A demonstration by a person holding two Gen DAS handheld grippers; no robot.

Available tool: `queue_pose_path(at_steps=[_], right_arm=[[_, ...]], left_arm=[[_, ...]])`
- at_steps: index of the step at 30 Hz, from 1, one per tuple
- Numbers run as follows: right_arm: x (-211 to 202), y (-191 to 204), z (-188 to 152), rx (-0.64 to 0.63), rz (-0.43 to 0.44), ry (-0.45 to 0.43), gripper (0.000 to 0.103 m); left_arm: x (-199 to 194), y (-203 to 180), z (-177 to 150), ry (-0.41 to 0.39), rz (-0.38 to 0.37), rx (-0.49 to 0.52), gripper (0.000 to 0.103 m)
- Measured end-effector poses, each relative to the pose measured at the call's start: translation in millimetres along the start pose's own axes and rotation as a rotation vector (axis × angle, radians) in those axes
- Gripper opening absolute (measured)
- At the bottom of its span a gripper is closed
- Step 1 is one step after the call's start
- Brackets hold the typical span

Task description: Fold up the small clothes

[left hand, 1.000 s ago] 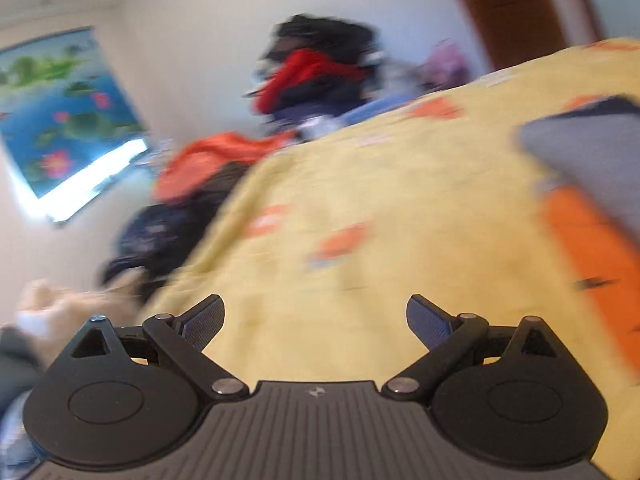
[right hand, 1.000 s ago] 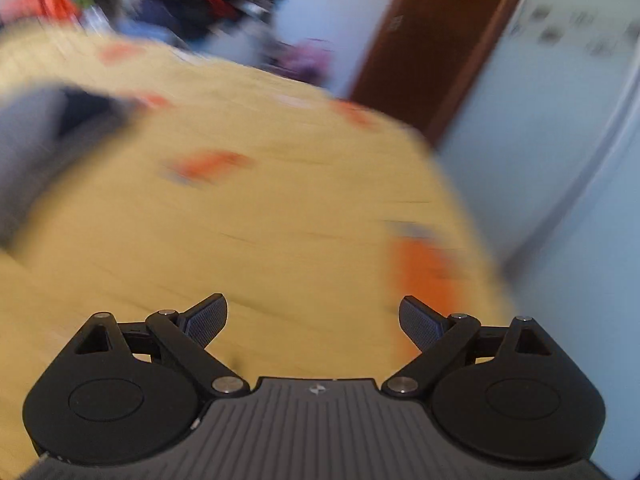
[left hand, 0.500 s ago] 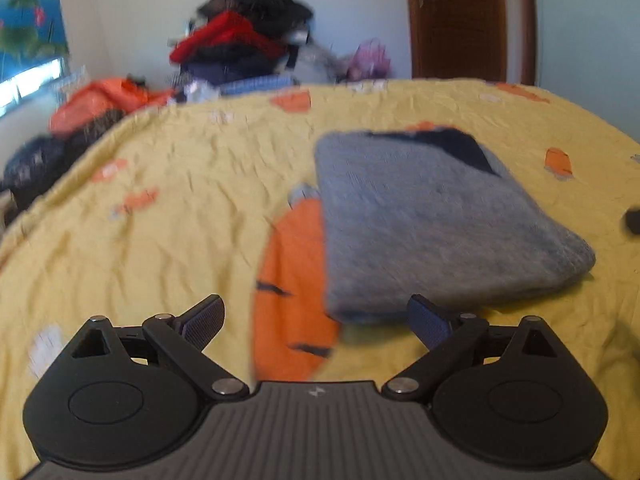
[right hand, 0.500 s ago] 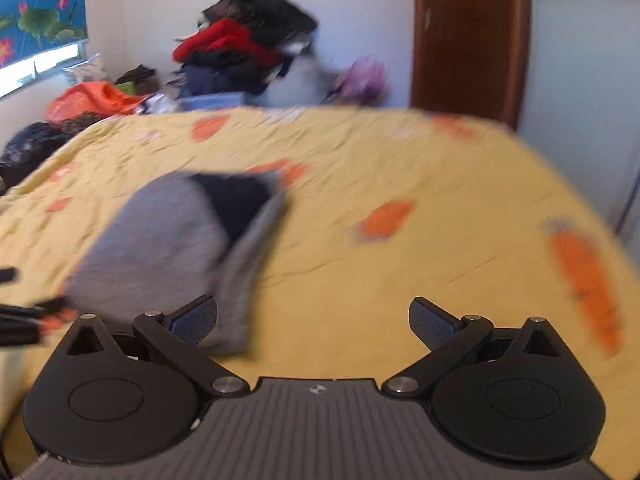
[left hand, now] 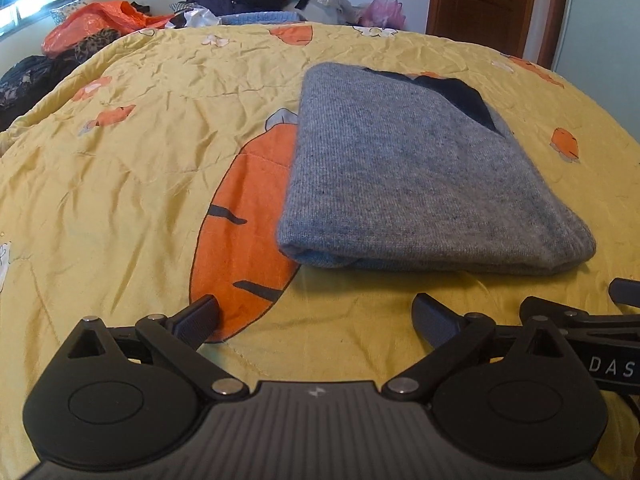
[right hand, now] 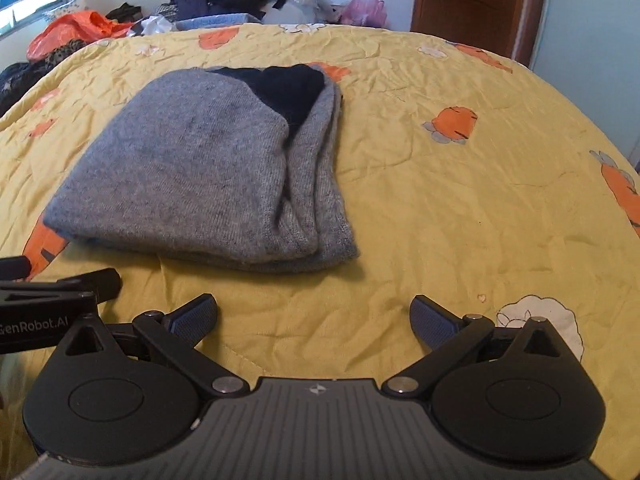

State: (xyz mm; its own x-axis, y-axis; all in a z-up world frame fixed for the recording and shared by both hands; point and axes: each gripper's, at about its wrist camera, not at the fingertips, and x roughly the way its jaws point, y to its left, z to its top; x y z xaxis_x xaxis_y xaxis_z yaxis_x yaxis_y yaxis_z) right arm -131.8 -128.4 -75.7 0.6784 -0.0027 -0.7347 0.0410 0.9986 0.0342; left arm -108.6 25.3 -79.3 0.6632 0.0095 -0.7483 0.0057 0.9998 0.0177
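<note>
Folded sweater (left hand: 416, 176) lies on the quilt (left hand: 120, 168); left gripper (left hand: 316, 320) and right gripper (right hand: 314, 318) gape empty, near its front edge.

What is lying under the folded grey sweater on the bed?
The grey sweater lies on the yellow quilt and covers the right part of a large orange carrot print. Anything else beneath it is hidden.

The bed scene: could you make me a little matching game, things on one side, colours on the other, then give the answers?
Things:
1. sweater
2. quilt
3. door
4. bag by the far clothes pile

Colours:
A. brown
B. pink
C. grey
D. yellow with orange carrots

Pairs: 1-C, 2-D, 3-A, 4-B
</note>
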Motion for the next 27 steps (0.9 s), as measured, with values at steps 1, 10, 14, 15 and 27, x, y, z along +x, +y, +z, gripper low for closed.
queue_pose_path(at_steps=[1,10,14,15,27], right_arm=[[1,-1,1,0.015,-0.007,0.000,0.103],[6,2,8,0.074,-0.058,0.072,0.103],[5,2,7,0.075,-0.062,0.060,0.103],[5,2,7,0.074,-0.062,0.057,0.103],[6,3,8,0.066,-0.068,0.061,0.103]], left_arm=[[0,0,0,0.001,0.007,-0.006,0.103],[1,1,5,0.024,0.022,-0.021,0.103],[2,2,7,0.035,0.020,-0.018,0.103],[2,2,7,0.038,0.019,-0.017,0.103],[3,4,11,0.079,0.018,-0.011,0.103]])
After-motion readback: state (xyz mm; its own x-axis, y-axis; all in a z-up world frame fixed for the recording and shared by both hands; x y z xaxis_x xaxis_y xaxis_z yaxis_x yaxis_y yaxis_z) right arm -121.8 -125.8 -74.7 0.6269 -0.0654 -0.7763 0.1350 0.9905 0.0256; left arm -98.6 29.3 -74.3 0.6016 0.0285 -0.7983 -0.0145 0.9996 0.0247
